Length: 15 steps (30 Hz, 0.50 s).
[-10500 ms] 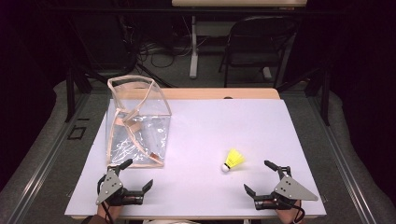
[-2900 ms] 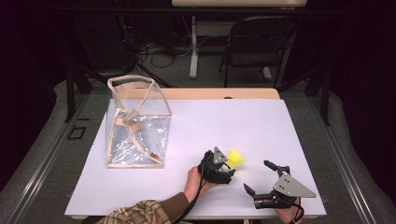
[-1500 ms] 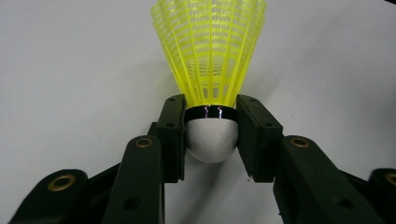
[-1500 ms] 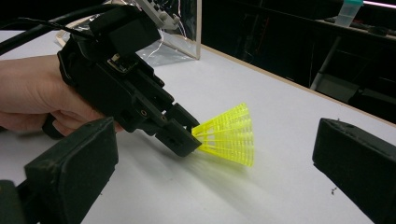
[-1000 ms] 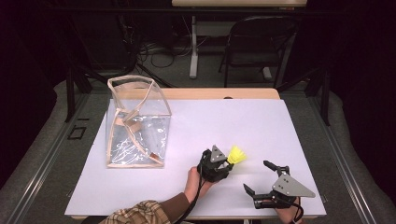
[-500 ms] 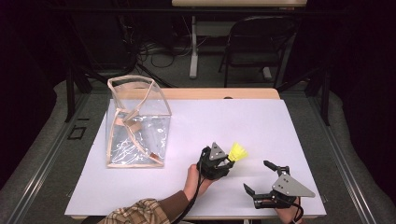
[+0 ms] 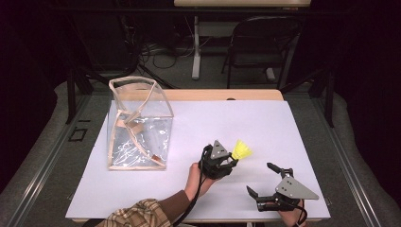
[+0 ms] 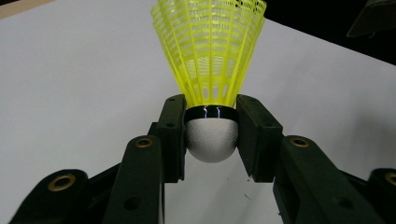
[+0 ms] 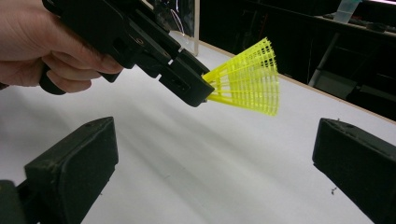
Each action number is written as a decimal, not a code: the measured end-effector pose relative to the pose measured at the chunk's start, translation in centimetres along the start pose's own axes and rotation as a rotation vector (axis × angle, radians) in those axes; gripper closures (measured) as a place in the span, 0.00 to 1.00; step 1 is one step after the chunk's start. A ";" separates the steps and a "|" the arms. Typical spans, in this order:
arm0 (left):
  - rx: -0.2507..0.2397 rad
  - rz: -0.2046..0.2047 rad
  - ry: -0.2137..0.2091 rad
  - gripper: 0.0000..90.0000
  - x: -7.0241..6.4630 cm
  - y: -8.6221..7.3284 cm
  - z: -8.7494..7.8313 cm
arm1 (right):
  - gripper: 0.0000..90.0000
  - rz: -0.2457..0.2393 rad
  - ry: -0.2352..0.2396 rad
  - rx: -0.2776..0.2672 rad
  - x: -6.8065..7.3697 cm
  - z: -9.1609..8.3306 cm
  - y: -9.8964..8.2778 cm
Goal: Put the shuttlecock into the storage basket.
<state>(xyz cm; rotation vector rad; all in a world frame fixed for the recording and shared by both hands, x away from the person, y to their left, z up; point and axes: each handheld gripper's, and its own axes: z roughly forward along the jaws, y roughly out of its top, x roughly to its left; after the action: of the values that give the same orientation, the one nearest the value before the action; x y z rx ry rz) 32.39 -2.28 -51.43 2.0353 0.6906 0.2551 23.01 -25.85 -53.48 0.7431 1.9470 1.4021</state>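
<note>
from the high view the left gripper (image 7: 230, 161) sat near the middle of the white table (image 7: 265, 123), held up in the person's left hand (image 7: 195, 176), with the yellow shuttlecock (image 7: 241, 151) poking out past its tip toward the far right. that view could not show how the grip lay; the left gripper view did: the two black jaws were clamped on either side of the shuttlecock's (image 8: 210, 70) white rounded cork, just under its dark band, the yellow mesh skirt flaring upward and away from the camera. the right gripper view gave the side-on look, where the shuttlecock (image 9: 250, 79) hung clear above the table, tilted, its skirt pointing away from the left gripper (image 9: 198, 95) and the hand (image 9: 51, 51) wrapped round the handle. the right gripper (image 7: 257, 177) rested at the near right corner of the table, its jaws spread wide apart with nothing between them. a clear plastic bag (image 7: 137, 125) with tan trim stood upright on the left side, well apart from both grippers.
</note>
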 end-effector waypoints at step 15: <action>-0.021 0.030 -0.013 0.72 -0.1 1.5 -1.0 | 0.00 -0.003 -0.002 0.001 0.0 0.0 0.0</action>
<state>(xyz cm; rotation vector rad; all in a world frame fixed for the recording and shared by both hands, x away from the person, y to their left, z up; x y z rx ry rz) 32.39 -2.27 -49.66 2.0266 0.6474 0.2657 23.03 -25.87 -53.48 0.7416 1.9466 1.3981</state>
